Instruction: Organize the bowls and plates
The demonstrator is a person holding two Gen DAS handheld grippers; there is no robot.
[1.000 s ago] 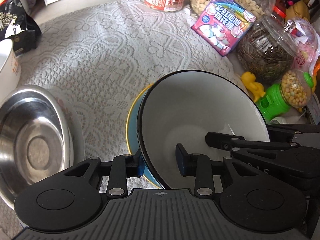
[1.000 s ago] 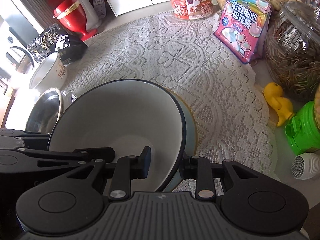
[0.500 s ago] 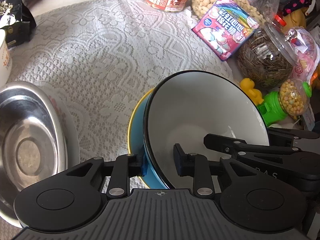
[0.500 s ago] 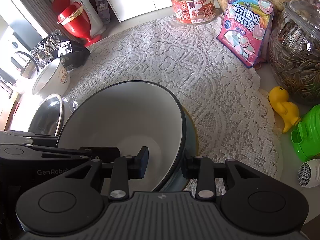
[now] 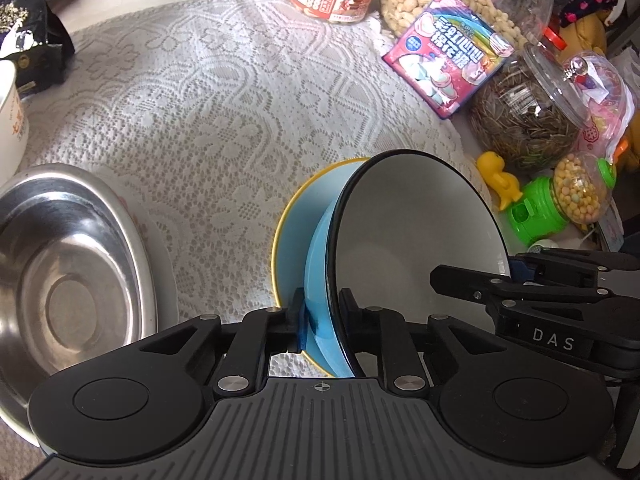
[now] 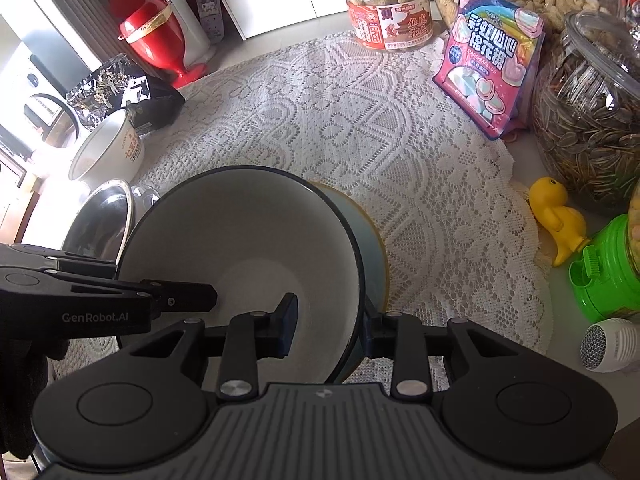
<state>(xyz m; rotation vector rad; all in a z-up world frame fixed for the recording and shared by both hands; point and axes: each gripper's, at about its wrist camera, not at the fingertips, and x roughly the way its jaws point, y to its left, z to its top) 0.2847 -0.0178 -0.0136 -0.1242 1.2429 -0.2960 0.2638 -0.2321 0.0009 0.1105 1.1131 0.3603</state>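
A white bowl with a black rim and blue outside is held tilted above a light blue, yellow-rimmed plate on the lace cloth. My left gripper is shut on the bowl's left rim. My right gripper is shut on its right rim, one finger inside, one outside. Each gripper shows in the other's view. A steel bowl sits to the left, and a white cup-like bowl stands beyond it.
Along the right edge stand a seed jar, peanut jars, a pink marshmallow bag, a yellow duck and a green dispenser. A black packet and red vessel are at the back left.
The bowl has lifted and tilted up off the blue plate, showing more of the plate. Both grippers keep their hold.
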